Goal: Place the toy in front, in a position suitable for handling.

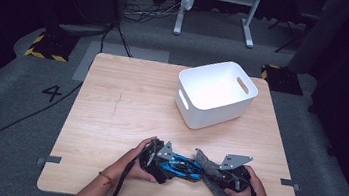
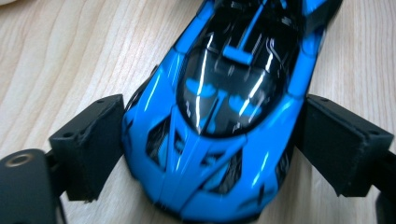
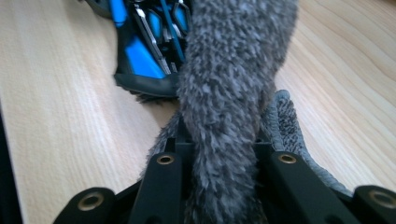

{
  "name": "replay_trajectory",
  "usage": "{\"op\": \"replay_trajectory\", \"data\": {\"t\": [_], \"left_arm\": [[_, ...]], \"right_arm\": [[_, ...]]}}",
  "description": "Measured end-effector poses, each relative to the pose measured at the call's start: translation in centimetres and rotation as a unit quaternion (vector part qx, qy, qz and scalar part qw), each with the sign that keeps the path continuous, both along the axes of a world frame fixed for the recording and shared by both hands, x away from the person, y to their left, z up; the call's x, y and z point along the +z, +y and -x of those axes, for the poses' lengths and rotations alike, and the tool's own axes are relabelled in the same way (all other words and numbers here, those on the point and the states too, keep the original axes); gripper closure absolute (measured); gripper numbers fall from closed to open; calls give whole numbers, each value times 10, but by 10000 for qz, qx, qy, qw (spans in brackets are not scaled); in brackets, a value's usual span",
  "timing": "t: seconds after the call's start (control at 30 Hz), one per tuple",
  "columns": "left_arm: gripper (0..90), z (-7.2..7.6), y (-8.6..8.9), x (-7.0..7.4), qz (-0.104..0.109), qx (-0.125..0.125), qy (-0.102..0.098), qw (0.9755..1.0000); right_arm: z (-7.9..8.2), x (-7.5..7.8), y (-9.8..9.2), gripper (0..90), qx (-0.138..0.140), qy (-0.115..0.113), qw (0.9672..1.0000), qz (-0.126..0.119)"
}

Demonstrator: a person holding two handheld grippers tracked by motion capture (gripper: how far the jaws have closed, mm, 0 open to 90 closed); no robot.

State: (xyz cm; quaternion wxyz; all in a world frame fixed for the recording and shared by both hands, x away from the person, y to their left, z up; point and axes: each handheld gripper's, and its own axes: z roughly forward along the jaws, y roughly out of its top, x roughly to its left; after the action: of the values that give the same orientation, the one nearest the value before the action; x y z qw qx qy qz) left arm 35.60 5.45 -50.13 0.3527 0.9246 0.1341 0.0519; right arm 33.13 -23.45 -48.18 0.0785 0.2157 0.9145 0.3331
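Near edge of the wooden table (image 1: 112, 95), and here's the blue toy car (image 1: 181, 167), glossy with a dark glass canopy, lying with its long axis left to right between the two hands. The left gripper (image 2: 205, 154) straddles one end, jaws spread beside the bodywork, not clearly pressing. The right gripper (image 3: 219, 154) is clenched on a fuzzy grey cloth (image 3: 229, 93), draped onto the car's other end. Further back on the right sits a white plastic bin (image 1: 213, 95), boxy with slot handles
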Motion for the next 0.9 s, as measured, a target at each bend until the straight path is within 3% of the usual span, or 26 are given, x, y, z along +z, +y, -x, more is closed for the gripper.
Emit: {"op": "replay_trajectory", "data": {"t": [0.17,0.23,0.33,0.47,0.6,0.73,0.9], "left_arm": [[95,-2,-2,2,-99,-67,50,9999],[142,-2,-1,3,-78,-134,26,9999],[155,-1,-2,4,-115,-52,25,9999],[156,2,-2,4,-131,138,24,9998],[158,2,-1,3,-86,441,65,9990],[157,2,-8,3,-82,672,133,9976],[158,3,-13,5,-153,906,212,9955]], "right_arm": [[0,-1,2,743,41,-34,10000,-23],[1,-1,0,743,29,-48,10000,-25],[1,0,-5,741,-81,-49,10000,-10],[6,6,-13,740,-255,-147,9996,12],[15,9,-18,741,-125,-35,9999,-51],[21,7,-8,734,-34,-4,10000,-52],[15,0,8,709,-259,-59,9996,-5]]}}
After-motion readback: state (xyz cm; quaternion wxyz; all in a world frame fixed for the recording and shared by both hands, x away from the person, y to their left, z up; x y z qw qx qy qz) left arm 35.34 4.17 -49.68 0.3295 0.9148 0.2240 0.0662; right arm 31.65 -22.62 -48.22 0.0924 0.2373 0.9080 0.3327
